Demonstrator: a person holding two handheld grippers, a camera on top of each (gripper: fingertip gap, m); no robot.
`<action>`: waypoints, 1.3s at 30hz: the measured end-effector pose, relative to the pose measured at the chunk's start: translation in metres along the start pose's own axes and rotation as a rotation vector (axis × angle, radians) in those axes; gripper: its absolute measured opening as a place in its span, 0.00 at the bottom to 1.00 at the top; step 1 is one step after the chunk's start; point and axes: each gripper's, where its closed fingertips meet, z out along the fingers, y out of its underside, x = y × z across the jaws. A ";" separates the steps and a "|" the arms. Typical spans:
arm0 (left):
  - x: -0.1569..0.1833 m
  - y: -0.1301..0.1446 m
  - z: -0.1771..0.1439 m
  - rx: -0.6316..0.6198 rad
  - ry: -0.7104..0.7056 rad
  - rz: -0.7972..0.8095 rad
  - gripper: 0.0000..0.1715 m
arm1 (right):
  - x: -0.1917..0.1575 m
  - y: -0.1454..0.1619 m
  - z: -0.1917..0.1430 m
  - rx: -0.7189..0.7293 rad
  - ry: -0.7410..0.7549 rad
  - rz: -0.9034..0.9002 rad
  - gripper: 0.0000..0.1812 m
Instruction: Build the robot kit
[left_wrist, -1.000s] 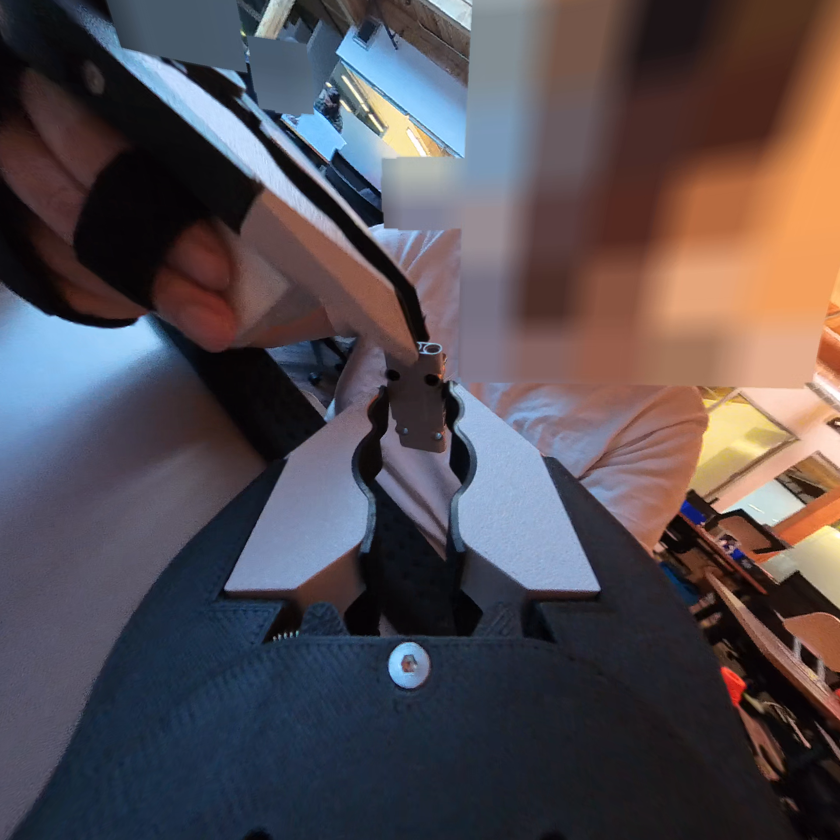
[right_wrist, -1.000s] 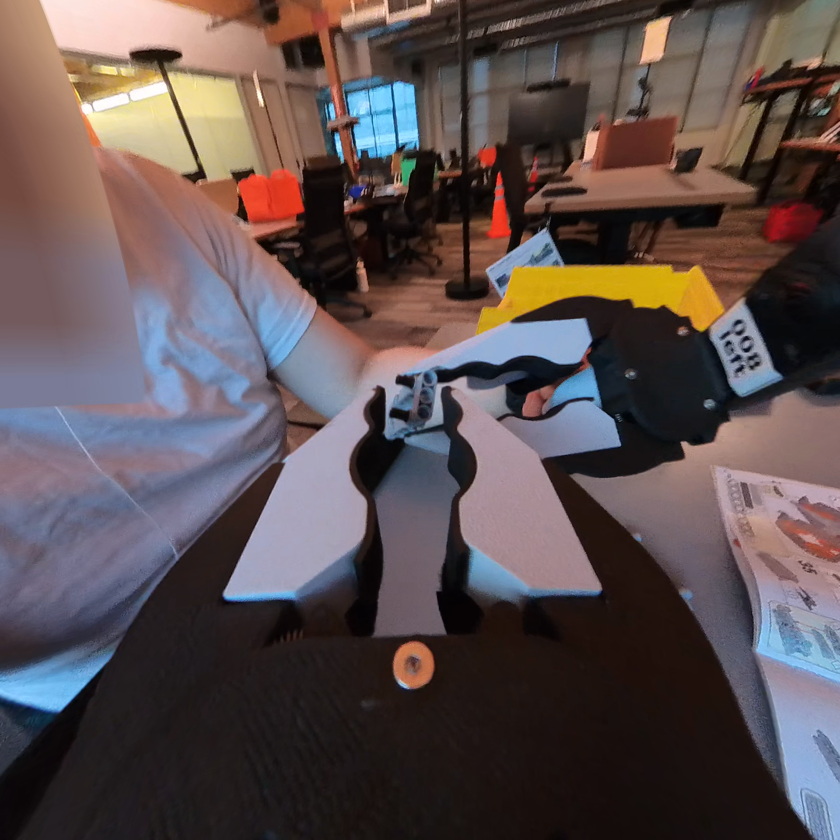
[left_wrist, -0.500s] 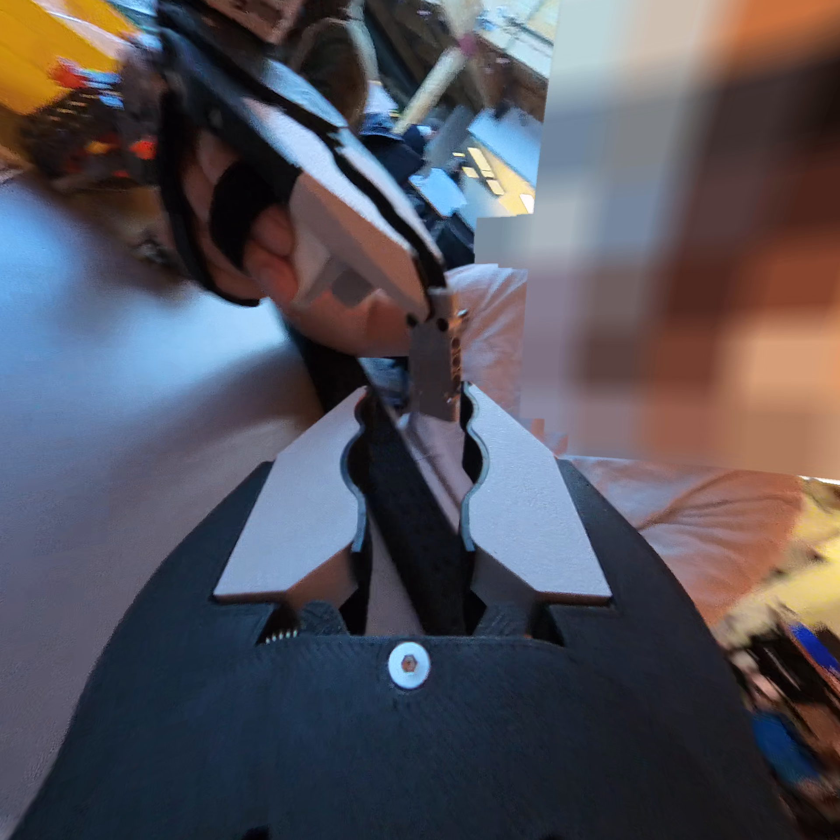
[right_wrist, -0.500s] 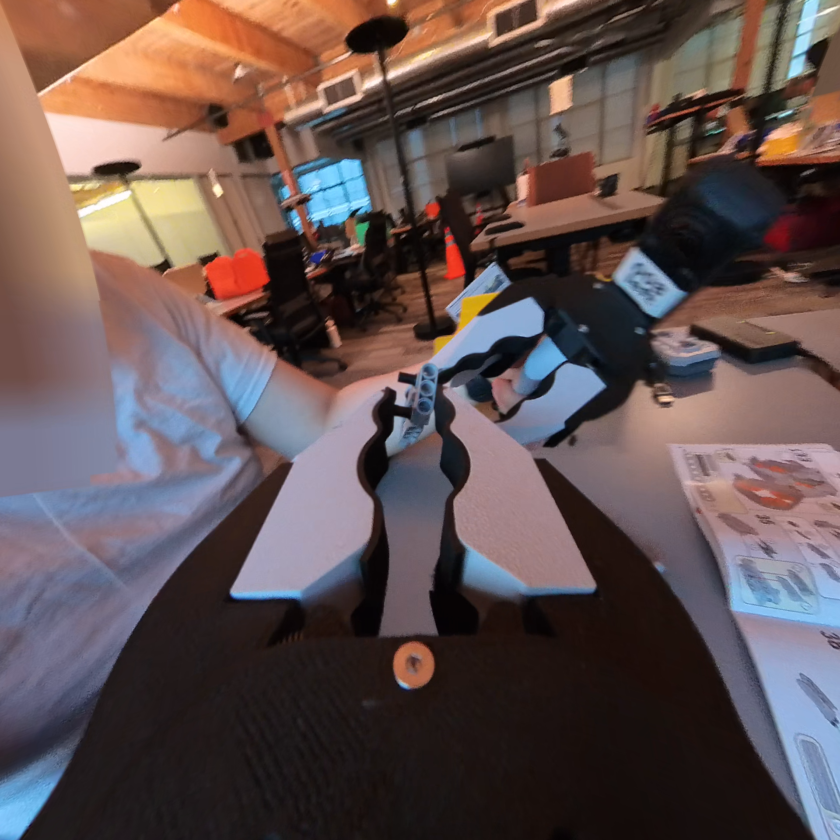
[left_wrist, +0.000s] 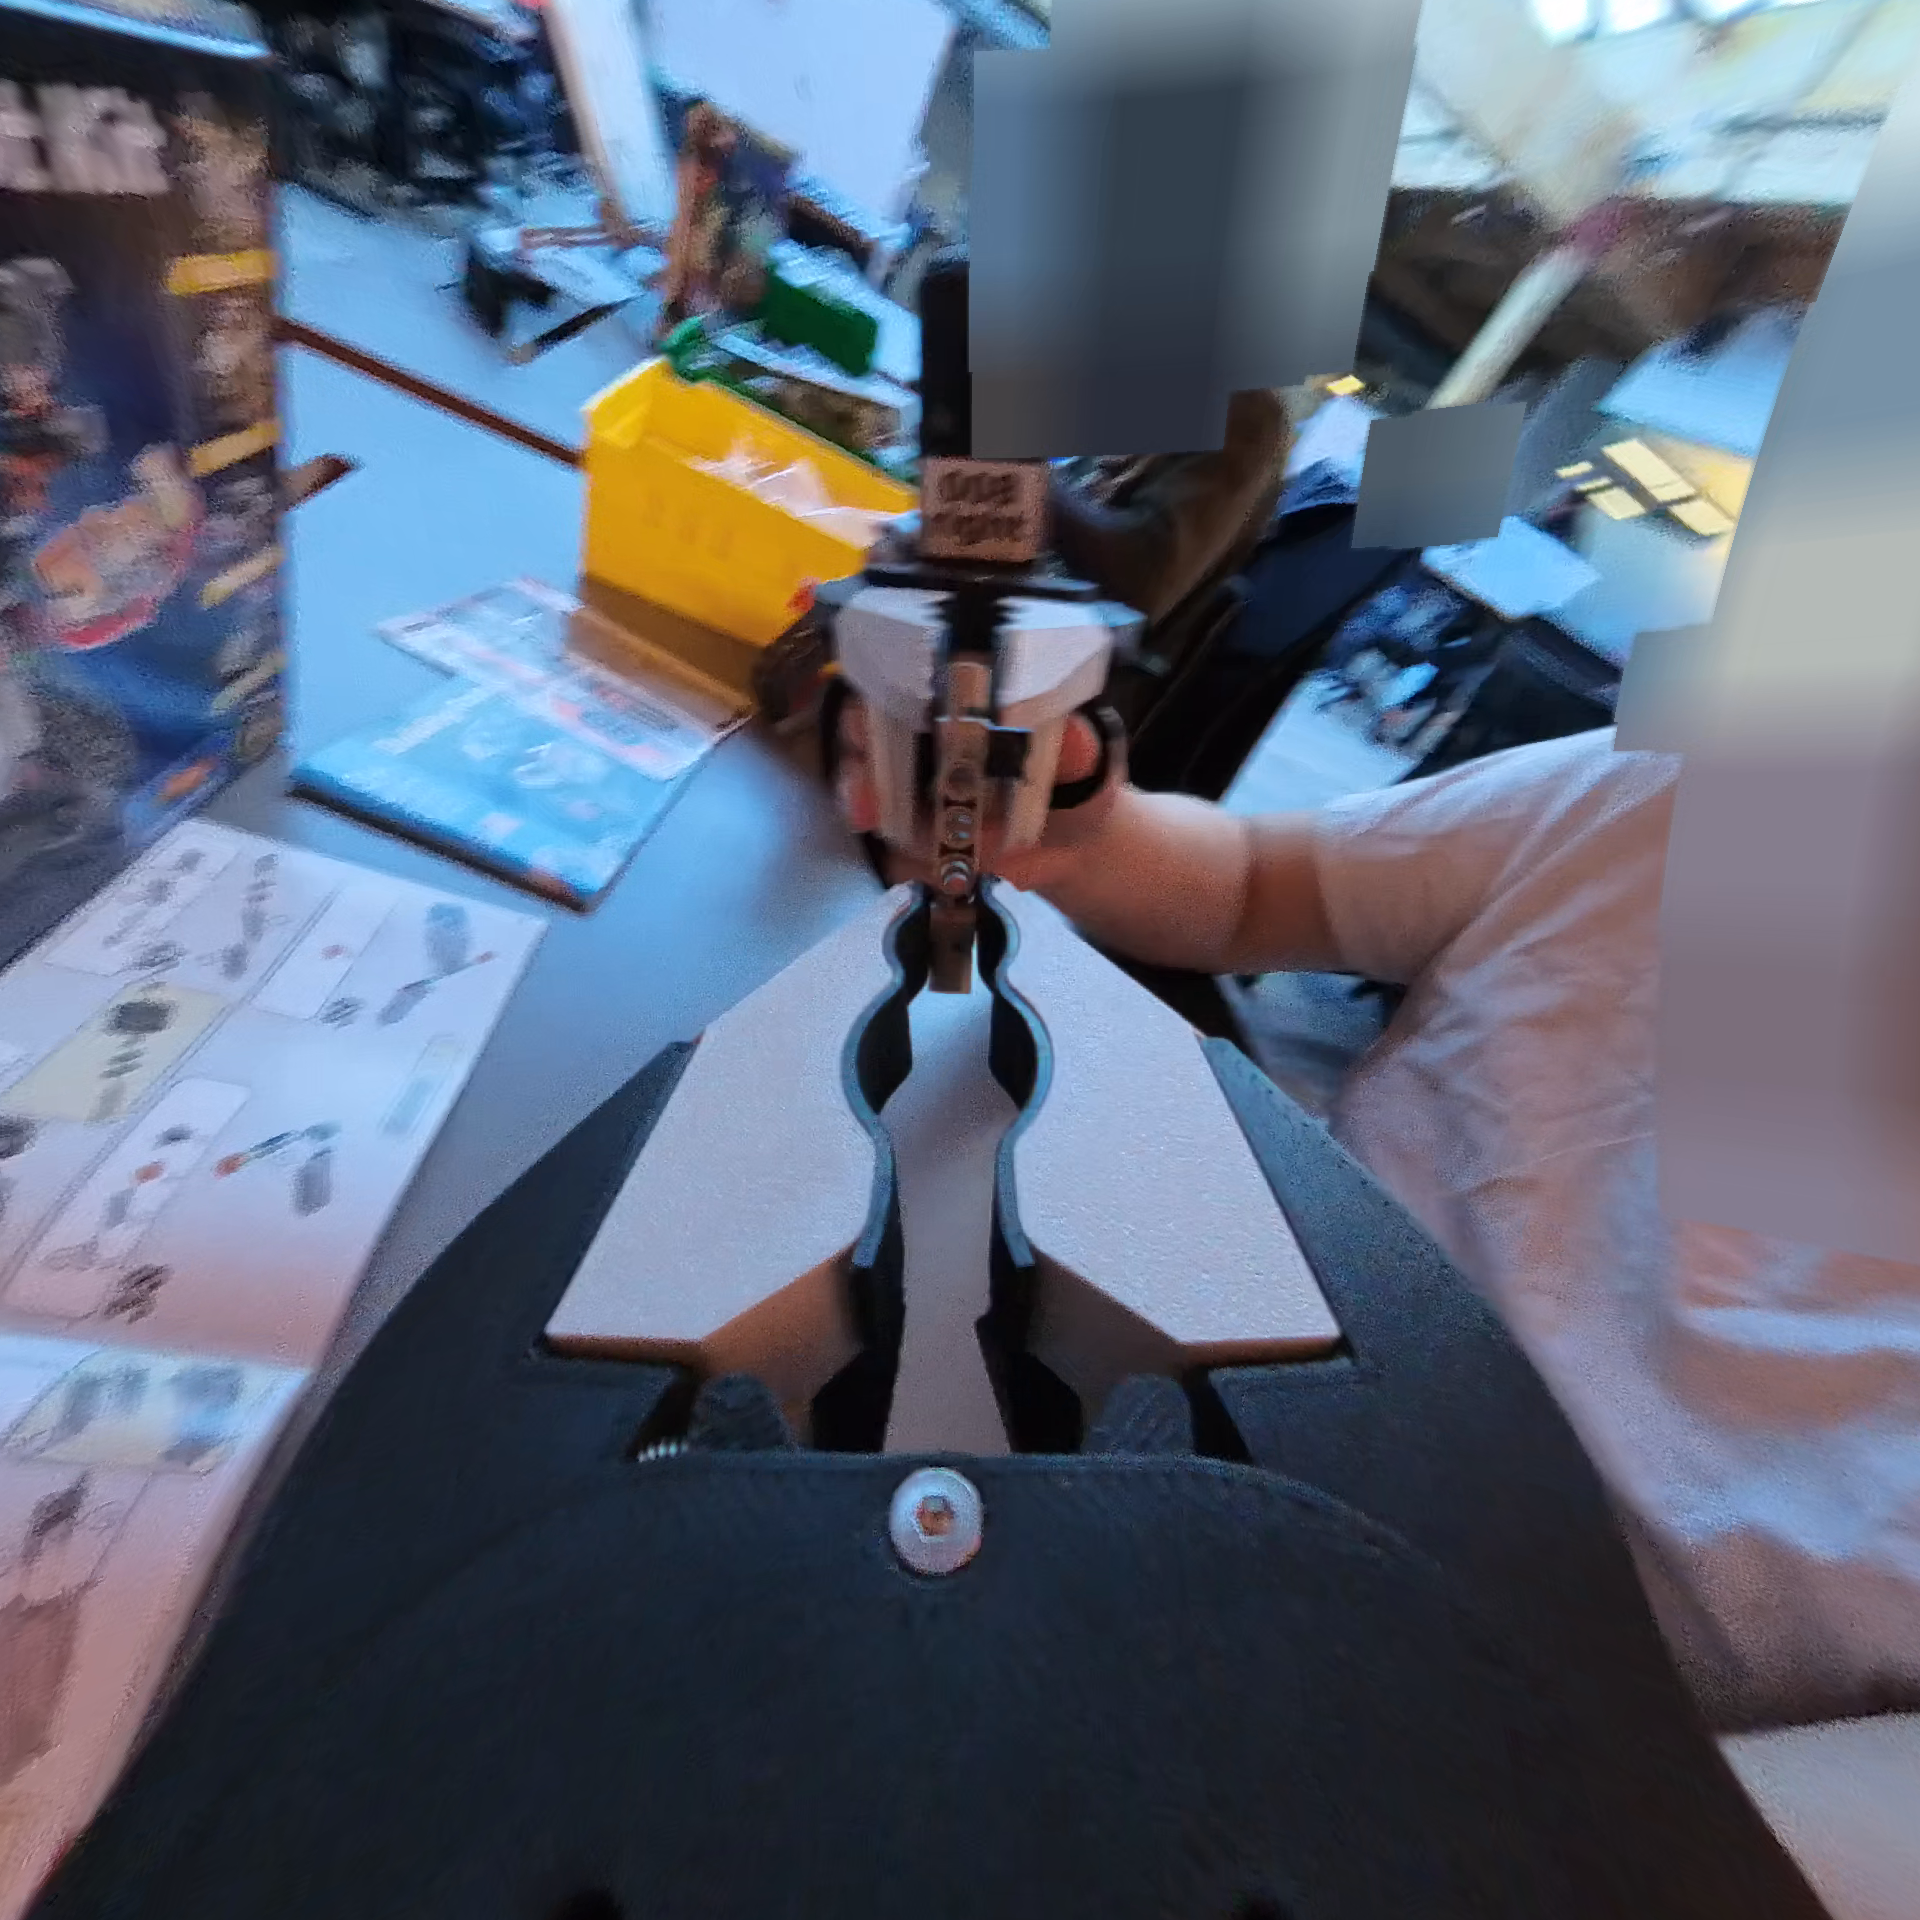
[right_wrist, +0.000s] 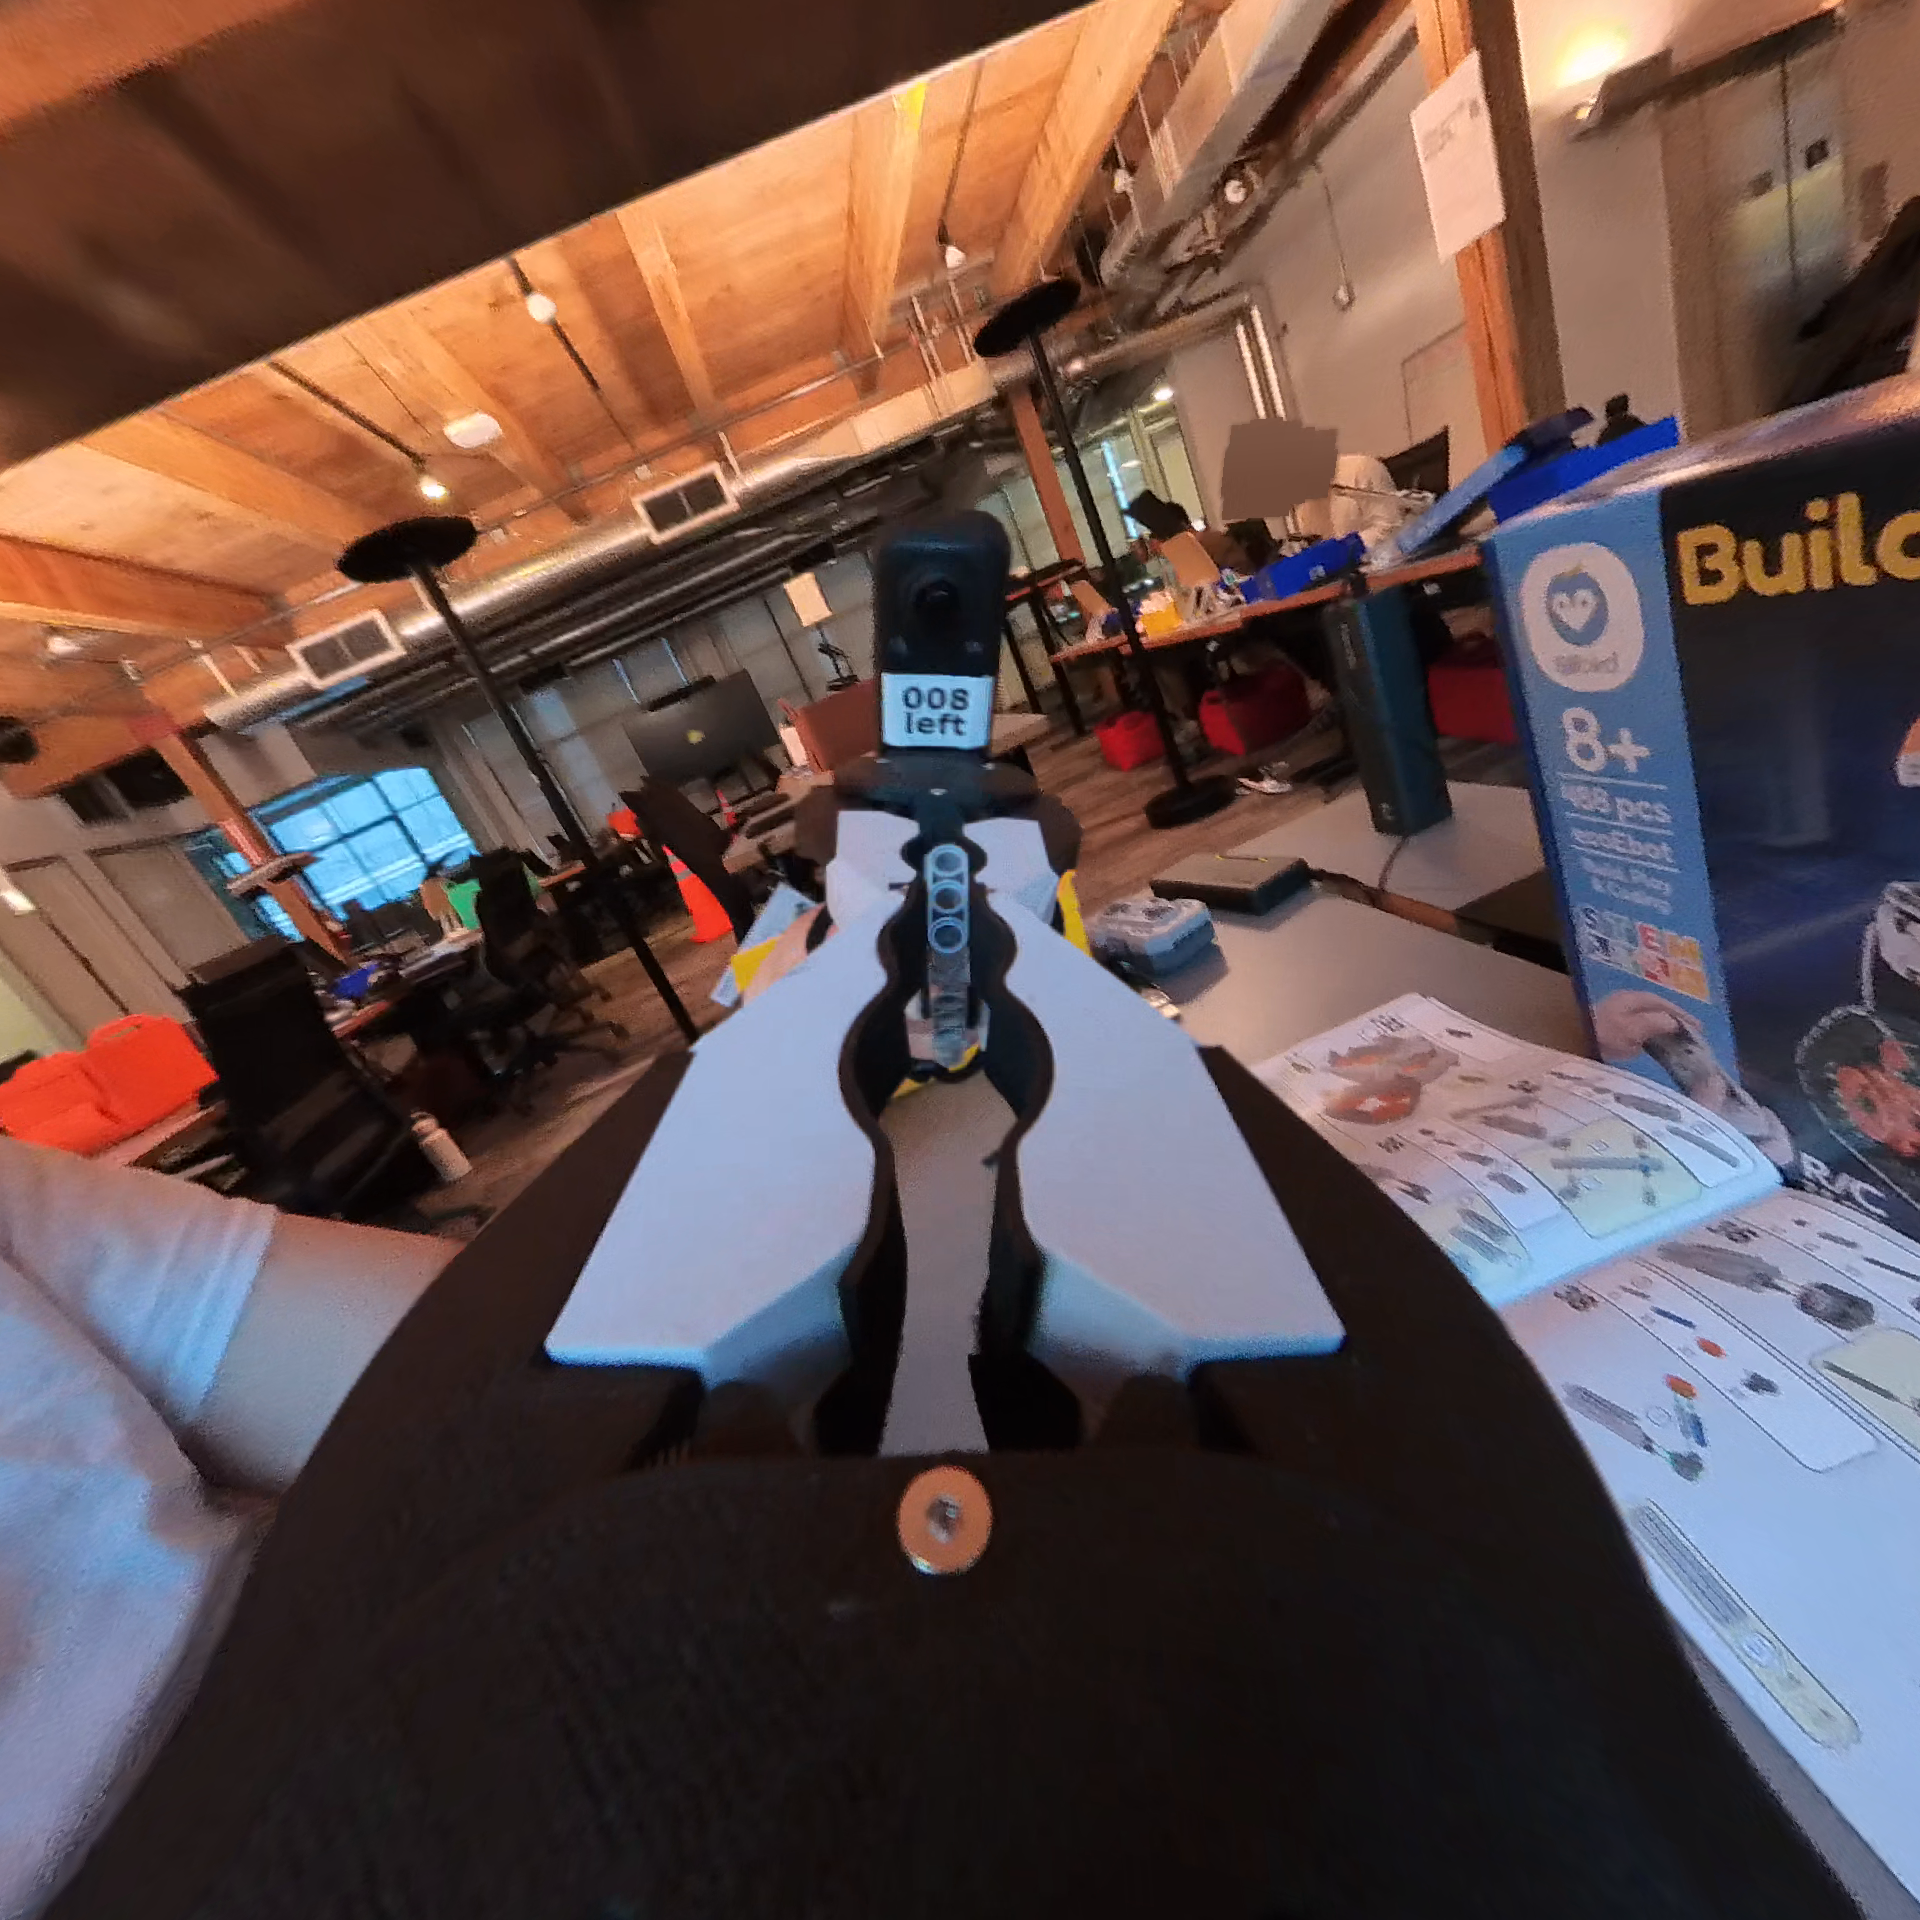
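My left gripper and my right gripper face each other tip to tip above the grey table. A slim grey beam with round holes runs between them. In the left wrist view the beam has its near end pinched between my left fingers and its far end in the right gripper. In the right wrist view the beam lies between my right fingers and reaches into the left gripper. Both grippers are shut on this beam.
A yellow bin stands on the table behind the right gripper. Open instruction sheets and a booklet lie flat. A tall printed box stands beside them. A person's forearm reaches in from the right. My left and right fingertips are right by each other.
Both grippers have swung round to face each other head on. Both jaws have narrowed onto the grey beam, which now spans from one gripper to the other.
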 end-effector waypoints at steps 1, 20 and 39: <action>-0.006 0.002 0.001 -0.007 -0.029 0.012 0.03 | 0.004 0.000 -0.001 0.004 0.019 0.000 0.04; 0.033 0.132 -0.016 -0.747 0.084 -0.212 0.03 | -0.029 0.140 -0.008 -0.730 -0.298 -0.079 0.12; 0.028 0.150 -0.017 -0.862 0.041 -0.296 0.03 | -0.028 0.172 -0.004 -0.859 -0.277 0.066 0.18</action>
